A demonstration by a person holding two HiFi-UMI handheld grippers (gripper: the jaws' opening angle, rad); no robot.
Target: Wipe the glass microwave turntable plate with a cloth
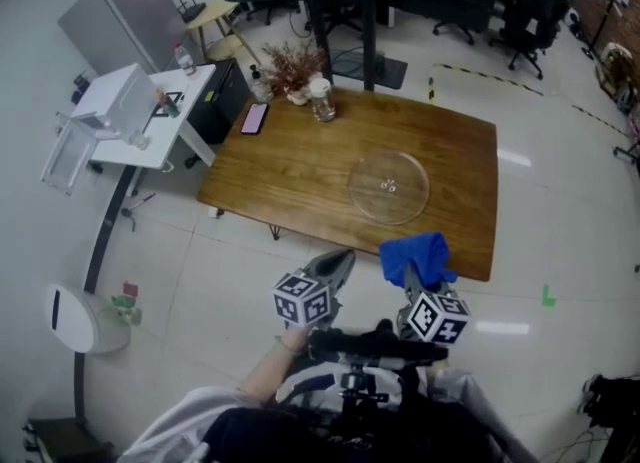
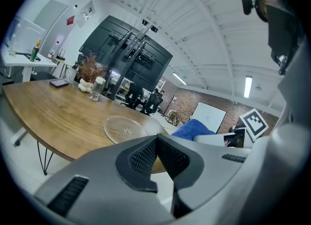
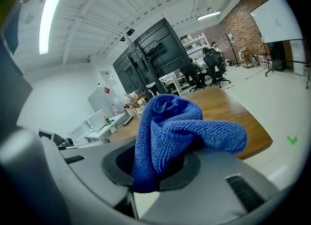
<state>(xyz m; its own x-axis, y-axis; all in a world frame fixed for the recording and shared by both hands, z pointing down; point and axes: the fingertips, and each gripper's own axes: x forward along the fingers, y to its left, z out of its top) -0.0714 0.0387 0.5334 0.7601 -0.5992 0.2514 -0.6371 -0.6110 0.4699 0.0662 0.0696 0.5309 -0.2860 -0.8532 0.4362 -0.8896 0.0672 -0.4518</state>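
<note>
The clear glass turntable plate [image 1: 389, 186] lies flat on the wooden table [image 1: 300, 166], toward its right half; it shows again as the turntable plate [image 2: 125, 128] in the left gripper view. My right gripper [image 1: 410, 273] is shut on a bunched blue cloth [image 1: 417, 257], held off the table's near edge, short of the plate. The blue cloth [image 3: 167, 129] fills the jaws in the right gripper view. My left gripper [image 1: 340, 263] hangs beside it to the left, shut with nothing between its jaws [image 2: 155, 153].
A glass jar [image 1: 321, 99], a dried flower bunch [image 1: 292, 66] and a phone [image 1: 254, 117] sit at the table's far left edge. A white side desk [image 1: 150, 111] stands left of the table. Office chairs [image 1: 525, 11] are behind.
</note>
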